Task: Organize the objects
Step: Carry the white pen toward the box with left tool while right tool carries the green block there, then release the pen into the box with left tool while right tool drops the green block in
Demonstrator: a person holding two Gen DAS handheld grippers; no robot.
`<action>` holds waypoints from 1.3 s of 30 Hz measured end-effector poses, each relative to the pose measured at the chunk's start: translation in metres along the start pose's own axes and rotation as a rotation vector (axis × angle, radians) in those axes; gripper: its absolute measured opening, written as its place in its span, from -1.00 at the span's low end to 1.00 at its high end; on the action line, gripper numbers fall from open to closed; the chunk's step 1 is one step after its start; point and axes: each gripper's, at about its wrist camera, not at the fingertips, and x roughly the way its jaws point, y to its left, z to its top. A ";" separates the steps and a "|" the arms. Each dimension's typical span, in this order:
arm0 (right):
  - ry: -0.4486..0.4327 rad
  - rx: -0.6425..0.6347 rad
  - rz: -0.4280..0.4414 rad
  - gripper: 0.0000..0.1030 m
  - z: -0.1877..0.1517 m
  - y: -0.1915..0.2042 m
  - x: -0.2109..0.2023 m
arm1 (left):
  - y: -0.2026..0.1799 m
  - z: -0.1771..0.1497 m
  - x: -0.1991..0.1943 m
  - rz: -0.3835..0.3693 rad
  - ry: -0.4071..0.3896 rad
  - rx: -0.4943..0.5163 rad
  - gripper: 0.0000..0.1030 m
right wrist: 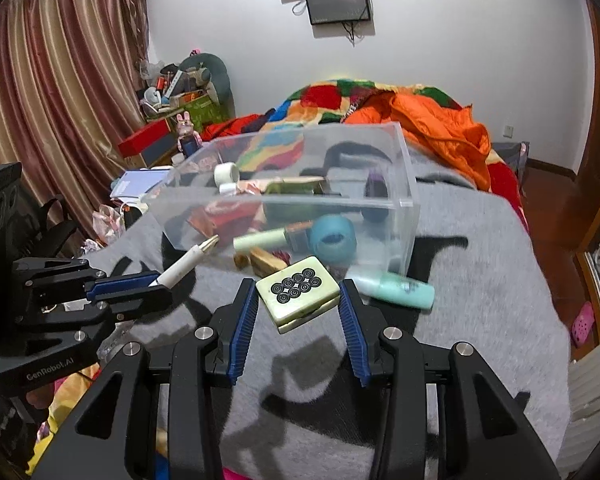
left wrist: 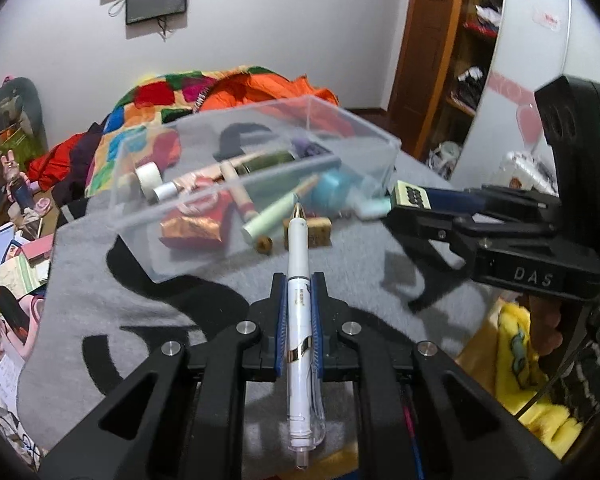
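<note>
My left gripper (left wrist: 299,286) is shut on a white pen (left wrist: 298,300) whose gold tip points toward the clear plastic box (left wrist: 236,168). The same pen (right wrist: 186,262) and left gripper (right wrist: 156,286) show at the left of the right wrist view. My right gripper (right wrist: 299,292) is shut on a pale green mahjong tile (right wrist: 298,294) with black rings, held above the grey blanket in front of the box (right wrist: 300,192). The tile (left wrist: 412,199) and right gripper (left wrist: 404,202) show at the right of the left wrist view. The box holds a tape roll, tubes and wrappers.
A mint tube (right wrist: 396,290), a teal ring (right wrist: 332,240), a pale green tube (right wrist: 260,241) and wooden blocks (right wrist: 266,262) lie on the grey blanket (right wrist: 480,280) by the box. Bright bedding (right wrist: 420,116) lies behind. Clutter (left wrist: 4,240) fills the left side.
</note>
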 end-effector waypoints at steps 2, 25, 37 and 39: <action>-0.012 -0.007 -0.003 -0.27 0.004 0.002 -0.002 | 0.002 0.004 -0.004 0.007 -0.018 -0.009 -0.80; -0.086 -0.025 -0.040 -0.27 0.065 0.000 0.012 | 0.039 0.070 -0.002 0.033 -0.103 -0.060 -0.80; -0.028 0.019 -0.041 -0.27 0.073 -0.012 0.049 | 0.066 0.101 0.022 0.064 -0.074 -0.092 -0.80; -0.016 0.024 -0.043 -0.27 0.073 -0.013 0.055 | 0.067 0.103 0.030 0.071 -0.059 -0.084 -0.80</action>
